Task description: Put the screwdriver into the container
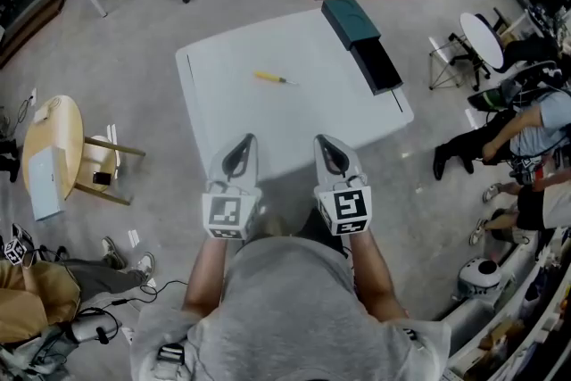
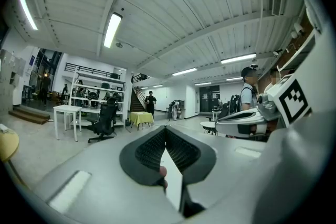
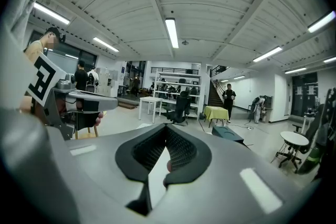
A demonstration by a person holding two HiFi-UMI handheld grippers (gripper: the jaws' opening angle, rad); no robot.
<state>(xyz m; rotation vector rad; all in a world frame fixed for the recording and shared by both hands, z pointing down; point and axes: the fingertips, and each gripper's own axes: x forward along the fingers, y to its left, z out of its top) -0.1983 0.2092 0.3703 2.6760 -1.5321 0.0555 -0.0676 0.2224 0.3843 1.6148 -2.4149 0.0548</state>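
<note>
head view: the screwdriver (image 1: pixel 272 78) lies flat mid-table (image 1: pixel 232 116), toward the far left edge, well apart from the container (image 1: pixel 350 20) at the far corner. the left gripper (image 1: pixel 243 147) and right gripper (image 1: pixel 326 145) hover over the near edge.

left gripper view: jaws pressed together, nothing between them.

right gripper view: clenched and empty too, container ahead.

i'd worry the thin tool skids on the smooth top or slips out mid-carry.

no readable writing, only square markers (image 1: pixel 350 205).
</note>
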